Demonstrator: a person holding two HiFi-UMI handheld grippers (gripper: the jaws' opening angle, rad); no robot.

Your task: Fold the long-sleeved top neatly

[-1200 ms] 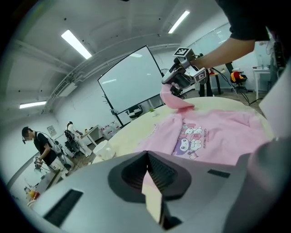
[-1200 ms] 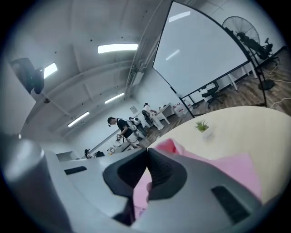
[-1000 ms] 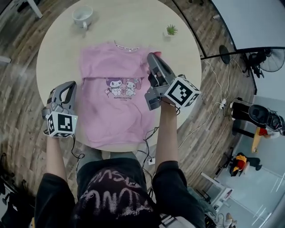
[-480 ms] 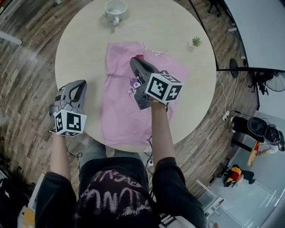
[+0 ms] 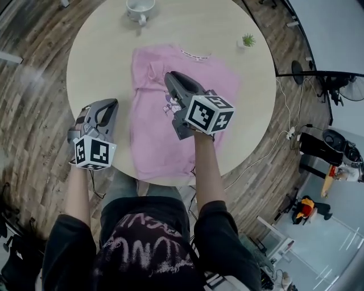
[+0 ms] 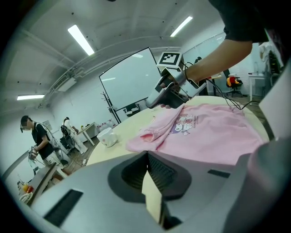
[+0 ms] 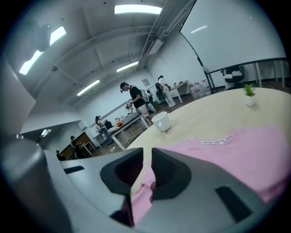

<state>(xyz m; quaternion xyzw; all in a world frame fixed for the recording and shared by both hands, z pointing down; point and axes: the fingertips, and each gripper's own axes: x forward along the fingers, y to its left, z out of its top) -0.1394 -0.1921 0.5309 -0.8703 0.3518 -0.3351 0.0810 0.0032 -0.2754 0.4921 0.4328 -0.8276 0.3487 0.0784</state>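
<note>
A pink top (image 5: 213, 85) lies mid-table (image 5: 94, 62). The right gripper (image 5: 169, 75) was at the top's right side a second ago. It is now over the chest, jaws opening, with loose sleeve (image 5: 149, 73) cloth in the gap. The left gripper (image 5: 108, 103), closed and empty, hovers at the table's near-left edge.

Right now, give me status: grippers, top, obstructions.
Left gripper shut, empty, beside top. Right gripper over top, jaws opening, nothing pinched. Top partly folded. Mug, plant stand apart.
</note>
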